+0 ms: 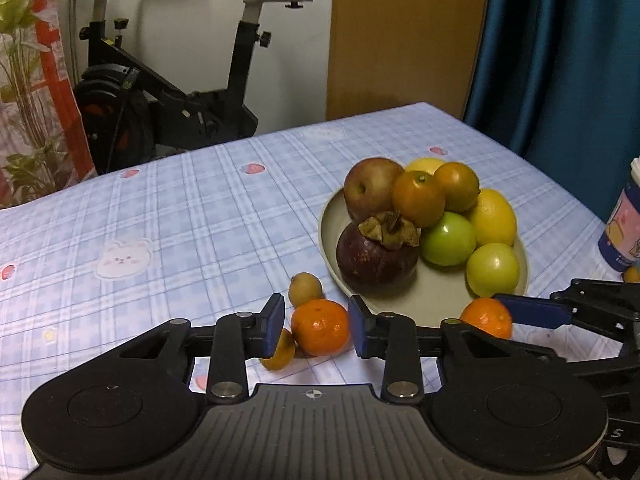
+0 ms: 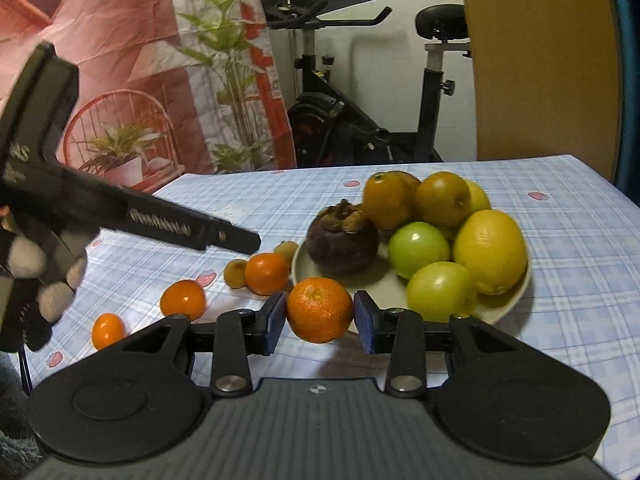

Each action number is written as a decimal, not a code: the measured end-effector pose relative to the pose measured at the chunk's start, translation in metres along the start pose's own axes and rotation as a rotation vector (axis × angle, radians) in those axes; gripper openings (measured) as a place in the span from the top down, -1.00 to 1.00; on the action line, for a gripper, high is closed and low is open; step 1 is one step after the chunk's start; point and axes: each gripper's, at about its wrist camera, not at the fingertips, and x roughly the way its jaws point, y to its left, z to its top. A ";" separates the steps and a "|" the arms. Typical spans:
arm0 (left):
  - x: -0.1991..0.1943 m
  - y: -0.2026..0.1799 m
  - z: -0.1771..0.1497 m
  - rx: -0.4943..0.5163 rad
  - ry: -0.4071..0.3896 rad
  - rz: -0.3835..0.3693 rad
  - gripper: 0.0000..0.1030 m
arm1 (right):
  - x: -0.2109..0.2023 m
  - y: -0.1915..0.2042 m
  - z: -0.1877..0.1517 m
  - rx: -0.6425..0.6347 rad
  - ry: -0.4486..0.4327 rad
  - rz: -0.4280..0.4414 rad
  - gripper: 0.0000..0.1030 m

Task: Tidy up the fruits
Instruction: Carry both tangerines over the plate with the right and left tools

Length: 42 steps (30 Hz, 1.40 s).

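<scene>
The checked blue surface [image 1: 160, 200] fills the lower half of both views. Its main load is a pale round plate [image 1: 432, 304], right of centre. The plate is already crowded, so most of the sorting looks done.

- **On the plate:** a dark mangosteen [image 1: 376, 256] sits at the near left. A red-brown apple [image 1: 370, 190] is behind it and a lemon [image 1: 494, 222] is at the right. Two green fruits [image 1: 448, 240] lie in the middle and front. Two dull oranges [image 1: 418, 198] are piled on top. Only a bare patch at the near rim is left free.
- **Right tongs:** the right tongs [image 2: 320, 316], at lower centre of the right wrist view, pinch a raised mandarin [image 2: 320, 310] between both blue pads. It seems to hang clear of the cloth at the plate's near rim, not yet set down.
- **Left tongs:** the left tongs [image 1: 316, 322], at lower centre of the left wrist view, are drawn in around a resting mandarin [image 1: 320, 326]. Both pads are against its sides, so I judge it gripped. It lies on the surface just left of the plate.
- **Still loose, left of the plate:**
  - another mandarin [image 2: 183, 299]
  - a kumquat [image 2: 108, 330] in the lower left of the right wrist view
  - two small brownish fruits [image 2: 235, 274], one on either side of the resting mandarin; I cannot name their kind

By my reading, two mandarins are in hand and four small fruits wait, with little room left on the plate.
</scene>
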 end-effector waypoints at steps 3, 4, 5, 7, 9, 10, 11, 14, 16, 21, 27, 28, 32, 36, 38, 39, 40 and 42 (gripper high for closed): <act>0.008 0.001 0.000 -0.004 0.017 -0.007 0.28 | -0.001 -0.005 0.000 0.014 -0.004 0.003 0.23; 0.010 0.001 0.000 -0.004 0.023 -0.011 0.27 | -0.001 -0.006 0.000 0.016 -0.005 0.005 0.23; 0.012 0.001 -0.001 -0.002 0.030 -0.014 0.27 | -0.001 -0.006 0.000 0.017 -0.006 0.009 0.23; 0.015 0.002 -0.002 0.002 0.039 -0.014 0.27 | 0.000 -0.006 0.000 0.017 -0.005 0.017 0.23; 0.018 0.002 -0.001 0.002 0.045 -0.016 0.26 | 0.001 -0.006 0.000 0.017 -0.002 0.026 0.23; 0.019 0.003 -0.001 0.000 0.048 -0.017 0.25 | 0.001 -0.006 -0.001 0.016 0.000 0.029 0.23; 0.020 0.003 -0.001 -0.002 0.049 -0.017 0.25 | 0.002 -0.005 -0.001 0.017 0.002 0.032 0.23; 0.022 0.003 0.000 -0.006 0.052 -0.018 0.20 | 0.003 -0.004 -0.002 0.017 0.002 0.035 0.23; 0.024 0.005 0.000 -0.009 0.056 -0.023 0.19 | 0.004 -0.004 -0.002 0.018 0.001 0.036 0.23; 0.021 0.002 -0.003 0.008 0.048 -0.018 0.22 | 0.003 -0.004 -0.002 0.017 0.000 0.036 0.23; 0.003 0.002 -0.003 -0.026 -0.012 -0.017 0.23 | 0.004 -0.002 0.000 0.009 -0.007 0.027 0.23; 0.000 0.002 -0.002 -0.036 -0.022 -0.026 0.23 | 0.004 -0.002 0.000 0.008 -0.011 0.021 0.23; -0.005 -0.004 0.004 -0.054 -0.037 -0.078 0.23 | 0.004 -0.004 0.000 0.002 -0.023 -0.008 0.23; -0.002 -0.016 0.006 -0.043 -0.030 -0.120 0.23 | 0.005 -0.004 -0.001 -0.016 -0.030 -0.047 0.23; 0.000 -0.022 0.006 -0.044 -0.029 -0.134 0.23 | 0.006 -0.003 -0.001 -0.022 -0.028 -0.059 0.23; 0.002 -0.025 0.006 -0.045 -0.030 -0.141 0.23 | 0.006 -0.004 -0.001 -0.025 -0.027 -0.061 0.23; 0.003 -0.027 0.007 -0.047 -0.032 -0.149 0.23 | 0.007 -0.005 -0.001 -0.028 -0.024 -0.064 0.23; 0.004 -0.030 0.008 -0.051 -0.037 -0.161 0.23 | 0.008 -0.004 -0.002 -0.039 -0.016 -0.076 0.23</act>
